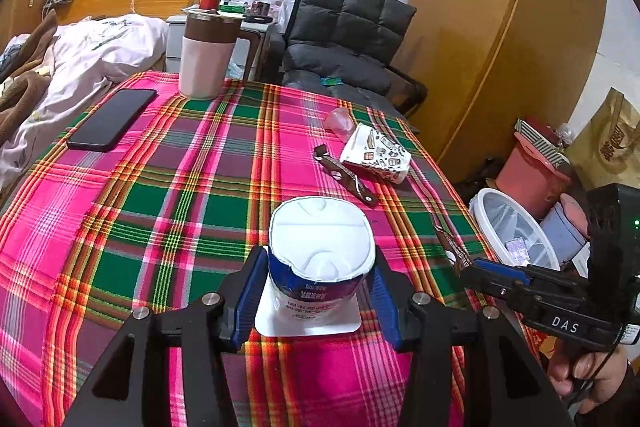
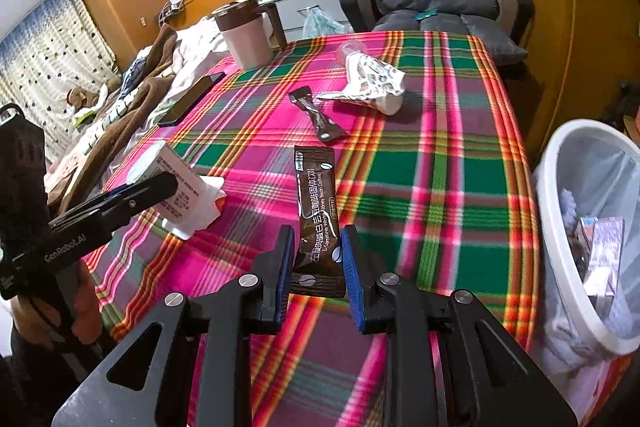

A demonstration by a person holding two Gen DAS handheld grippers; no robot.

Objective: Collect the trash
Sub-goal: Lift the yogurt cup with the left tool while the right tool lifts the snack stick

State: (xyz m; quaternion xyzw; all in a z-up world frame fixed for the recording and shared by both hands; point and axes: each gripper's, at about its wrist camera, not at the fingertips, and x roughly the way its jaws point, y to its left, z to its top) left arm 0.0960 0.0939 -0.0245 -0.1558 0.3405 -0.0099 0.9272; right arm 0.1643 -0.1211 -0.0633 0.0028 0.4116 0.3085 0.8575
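Observation:
My left gripper is shut on an upturned white and blue yogurt cup over the plaid tablecloth. In the right wrist view it shows at the left with the cup in it. My right gripper is shut on a brown coffee sachet and holds it above the table. It shows at the right edge of the left wrist view. A second brown sachet and a crumpled paper cup lie farther back. A white trash bin stands at the right.
A pink and brown mug and a black phone sit at the table's far left. A small clear cup lies behind the paper cup. A grey chair stands behind the table, a bed at the left, a wardrobe at the right.

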